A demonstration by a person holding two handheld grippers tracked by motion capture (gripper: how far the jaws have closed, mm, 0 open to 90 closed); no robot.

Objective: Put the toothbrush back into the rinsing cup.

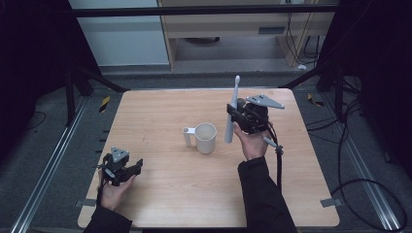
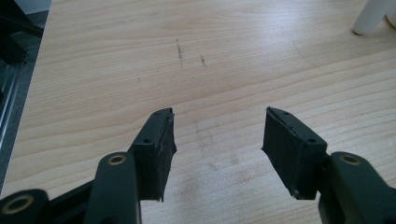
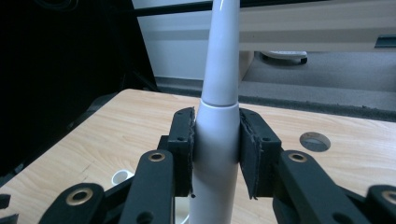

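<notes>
Right tongs (image 3: 215, 154) clamp upright white toothbrush (image 3: 218, 112)

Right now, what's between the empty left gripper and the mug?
Nothing: in the high view, only bare table lies between the left gripper and the mug.

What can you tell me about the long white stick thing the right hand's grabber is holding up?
It looks like an electric toothbrush, all white and smooth, like plastic. It has a thick handle and a thinner neck above it, joined at a ring, ending in a small brush head at the top. It stands nearly upright in the air, tilted slightly, above the wooden table. The right gripper pinches its thick part between two black jaws. Its bottom end hangs just right of the white cup, not inside it.
</notes>
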